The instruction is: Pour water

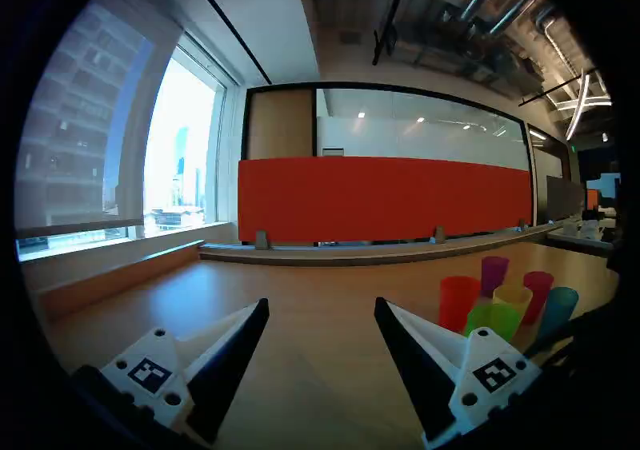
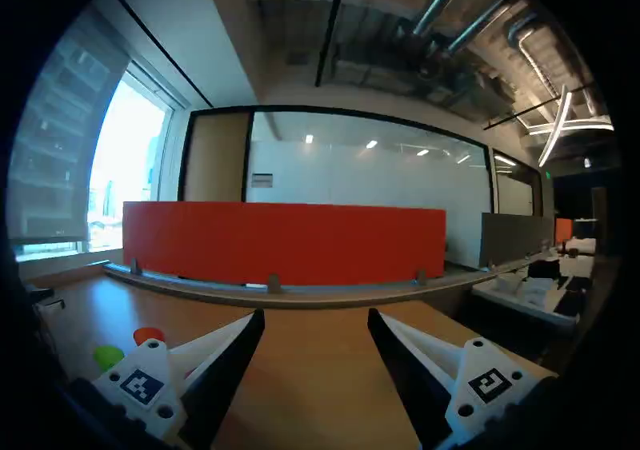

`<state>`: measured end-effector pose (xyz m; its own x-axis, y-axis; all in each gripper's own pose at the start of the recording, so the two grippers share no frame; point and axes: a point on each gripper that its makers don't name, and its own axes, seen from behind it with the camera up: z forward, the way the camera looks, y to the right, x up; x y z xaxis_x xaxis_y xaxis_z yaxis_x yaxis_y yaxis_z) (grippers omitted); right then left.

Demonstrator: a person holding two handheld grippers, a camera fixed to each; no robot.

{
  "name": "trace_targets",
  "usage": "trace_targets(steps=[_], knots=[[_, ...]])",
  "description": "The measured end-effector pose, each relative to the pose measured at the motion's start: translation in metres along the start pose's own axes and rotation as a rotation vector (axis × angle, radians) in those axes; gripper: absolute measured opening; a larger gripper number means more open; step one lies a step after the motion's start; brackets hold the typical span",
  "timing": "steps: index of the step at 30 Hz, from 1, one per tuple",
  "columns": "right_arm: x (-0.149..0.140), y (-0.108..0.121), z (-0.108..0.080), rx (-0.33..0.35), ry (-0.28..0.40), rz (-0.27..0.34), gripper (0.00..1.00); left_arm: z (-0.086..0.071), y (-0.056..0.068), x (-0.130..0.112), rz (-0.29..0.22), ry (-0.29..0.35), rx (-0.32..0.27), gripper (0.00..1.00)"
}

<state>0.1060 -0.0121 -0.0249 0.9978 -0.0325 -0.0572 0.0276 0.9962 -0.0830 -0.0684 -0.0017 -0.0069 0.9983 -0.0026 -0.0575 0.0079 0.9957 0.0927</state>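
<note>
Plastic cups are clustered on the desk, right of left gripper. Both it and right gripper are spread wide, empty. One cup should be approached squarely, gripped mid-wall.

left gripper view | your left gripper is covering the bases of the orange cup and green cup with 1 finger | the teal cup is running into the dark edge | right gripper view | your right gripper is hiding all but the tops of the green cup and a reddish cup | you are looking too low to tell any cup's contents
</note>
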Motion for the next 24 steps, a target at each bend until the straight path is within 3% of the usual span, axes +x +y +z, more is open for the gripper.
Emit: trace_targets(steps=[12,24], knots=[[-0.005,-0.008,-0.004,0.035,0.044,0.01,1.0,0.0,0.0,0.0,0.0,0.0,0.0,0.98],[-0.046,-0.019,0.002,0.09,0.061,-0.014,1.0,0.0,0.0,0.0,0.001,0.0,0.0,0.98]])
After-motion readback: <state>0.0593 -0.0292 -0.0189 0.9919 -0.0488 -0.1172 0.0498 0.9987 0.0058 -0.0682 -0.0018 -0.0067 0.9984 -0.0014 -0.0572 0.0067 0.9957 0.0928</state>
